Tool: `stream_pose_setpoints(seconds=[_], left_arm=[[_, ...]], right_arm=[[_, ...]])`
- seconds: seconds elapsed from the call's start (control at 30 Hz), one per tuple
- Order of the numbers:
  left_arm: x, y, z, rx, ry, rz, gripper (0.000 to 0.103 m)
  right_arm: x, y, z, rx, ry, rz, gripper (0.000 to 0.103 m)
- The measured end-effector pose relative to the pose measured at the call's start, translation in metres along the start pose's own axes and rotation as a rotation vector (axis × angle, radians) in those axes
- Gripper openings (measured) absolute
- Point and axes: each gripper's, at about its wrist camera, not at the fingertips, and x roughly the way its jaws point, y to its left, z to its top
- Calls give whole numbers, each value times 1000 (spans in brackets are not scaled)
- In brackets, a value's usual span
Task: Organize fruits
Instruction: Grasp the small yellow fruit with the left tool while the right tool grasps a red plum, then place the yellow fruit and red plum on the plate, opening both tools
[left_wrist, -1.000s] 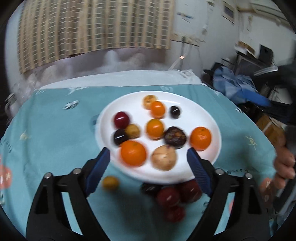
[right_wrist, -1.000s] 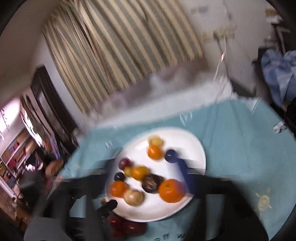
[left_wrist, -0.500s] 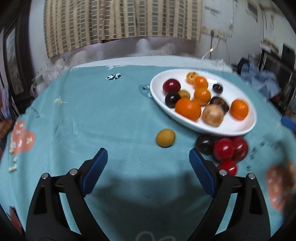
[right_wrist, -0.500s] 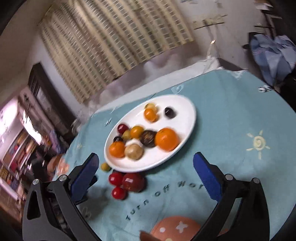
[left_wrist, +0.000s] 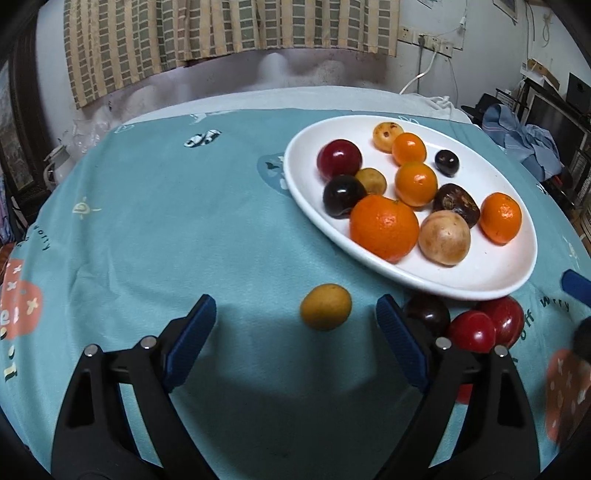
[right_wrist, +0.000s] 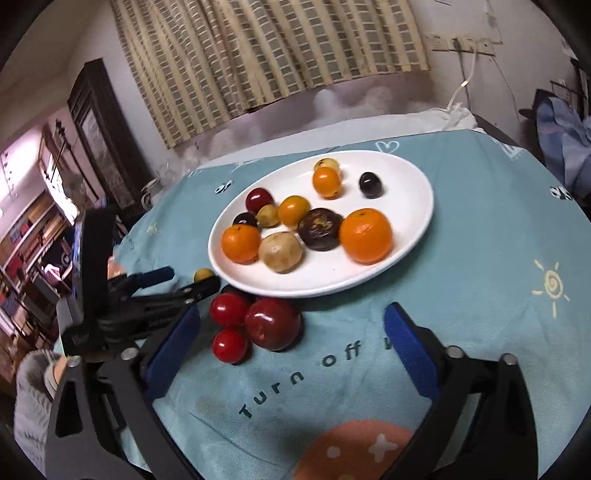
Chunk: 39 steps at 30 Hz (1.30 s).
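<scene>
**Both grippers lower and closer to the loose fruit**

Against a second ago, I see the left wrist view has swung off the plate: then the white plate (left_wrist: 491, 273) sat centred between the fingers, now it lies to the far right and the small yellow fruit (left_wrist: 325, 306) rests on the cloth just ahead of the left gripper (left_wrist: 295, 325), nearer its right finger. The right wrist view was blurred and aimed high at the curtain; now it is sharp and looks down on the tablecloth (right_wrist: 480, 295).

Left gripper: released, jaws wide, nothing between the pads; the yellow fruit is ahead of them, untouched. Its opening has just narrowed slightly. Right gripper (right_wrist: 291, 332): released too, jaws have just been closing a little, nothing pinched; the red cluster lies at the near end of the gap, towards the left finger.

Fruit, as it looks:
- On the plate: four oranges, the largest (left_wrist: 384, 232) at the near edge; a tan round fruit (left_wrist: 445, 238) touching it; a wrinkled dark fruit (left_wrist: 456, 205); a red plum (left_wrist: 339, 158); two glossy dark fruits; two small yellowish ones.
- Off the plate, on the cloth at its near rim: a large red plum (right_wrist: 272, 324), two small red fruits (right_wrist: 229, 309) touching it, a dark fruit (left_wrist: 428, 314) partly behind the left gripper's right finger.

The left gripper (right_wrist: 177, 284) shows in the right view, at left, near the yellow fruit (right_wrist: 204, 274).
</scene>
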Motion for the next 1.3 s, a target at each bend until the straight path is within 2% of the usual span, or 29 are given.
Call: stream_pose_setpoints(seconds=[0.07,0.17,0.2,0.27,0.37,0.47,0.63,0.8,0.83,0.87,0.93,1.0,1.07,1.3], left_arm=[[1,-3,1,13,4,-8,87],[5,-9,1,36,20,-25,78],[7,-10,1,43,27,-32,73],[8,-12,2,49,33,-48,70],[9,-10,2,41,37,-56,70],[11,-9,3,31,41,-66,70],[11,-11,3,34,39,-66,66],[9,-17,2,64,29,-70,49],[9,-18,2,68,27,-71,48],[8,-18,2,68,26,-74,45],[7,-17,2,62,22,-88,39],[5,-12,1,47,19,-100,28],[3,-8,-1,35,17,-125,28],[-8,-9,-12,35,6,-135,27]], right_arm=[[5,5,-4,-31,5,-16,94],[12,16,-8,-98,34,-28,93],[12,19,-8,-109,34,-32,90],[16,21,-8,-122,50,-35,71],[28,14,-7,-82,106,-27,54],[35,6,-6,-22,133,18,54],[45,13,-4,-32,155,3,51],[51,5,-1,22,176,53,50],[50,4,-1,26,177,59,48],[50,5,-1,25,178,67,43],[49,5,-2,23,180,76,42],[48,5,-3,26,182,82,41],[44,4,-4,31,183,82,41],[24,7,-6,6,181,88,41]])
